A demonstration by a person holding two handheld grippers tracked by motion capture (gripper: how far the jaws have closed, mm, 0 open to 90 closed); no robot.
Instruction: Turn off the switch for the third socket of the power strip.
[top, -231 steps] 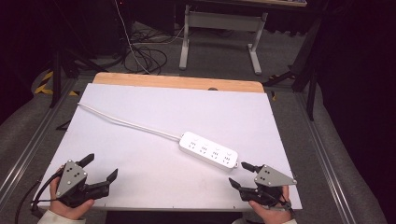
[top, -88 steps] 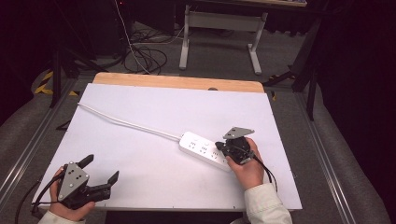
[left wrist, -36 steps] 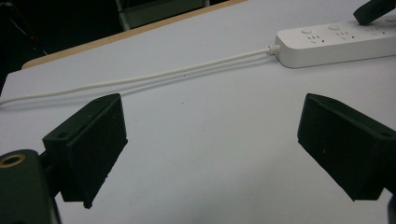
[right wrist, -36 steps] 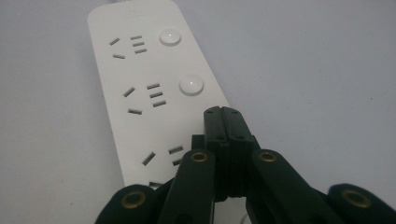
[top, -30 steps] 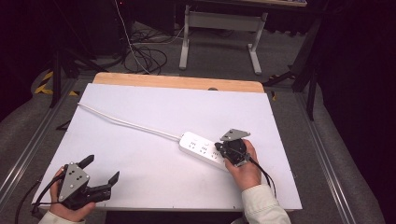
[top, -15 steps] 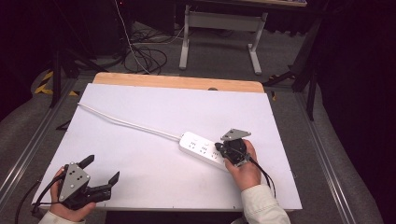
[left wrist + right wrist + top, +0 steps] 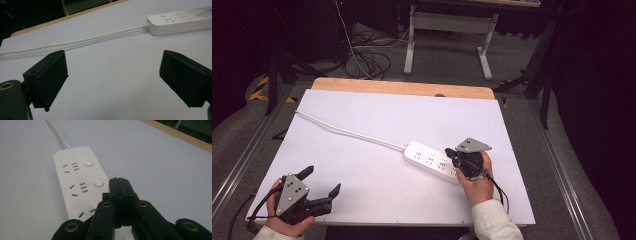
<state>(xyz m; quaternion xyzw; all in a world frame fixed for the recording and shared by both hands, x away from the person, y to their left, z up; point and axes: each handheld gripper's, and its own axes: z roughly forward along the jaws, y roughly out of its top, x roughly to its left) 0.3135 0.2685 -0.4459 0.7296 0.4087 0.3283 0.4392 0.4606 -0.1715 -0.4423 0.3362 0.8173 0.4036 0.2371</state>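
- From the high view, a white tabletop (image 7: 362,165) with a bare wooden strip along its far edge carries a white power strip (image 7: 432,161), lying at a slant in the right half, nearer the near edge than the far one.
- Its white cord (image 7: 347,131) runs from the strip's left end across the tabletop toward the far left corner.
- The right gripper (image 7: 451,153) is held in a hand (image 7: 476,186) that comes in from the near edge; its tip sits over the right end of the power strip.
- The right gripper view gives what the high view cannot: the two black jaws are pressed together with no gap, nothing is between them, and their tip (image 7: 119,182) sits over the strip's (image 7: 75,185) surface just beside a round white button (image 7: 98,182). Whether the tip touches the strip cannot be told.
- The same close view shows sockets, each with a round button beside it.
- The left gripper (image 7: 319,182) rests near the tabletop's near left corner, well apart from the power strip.
- The left gripper view shows its jaws (image 7: 113,80) spread wide with only bare tabletop between them, and farther off, the cord (image 7: 75,41) joining the strip's (image 7: 182,21) end.
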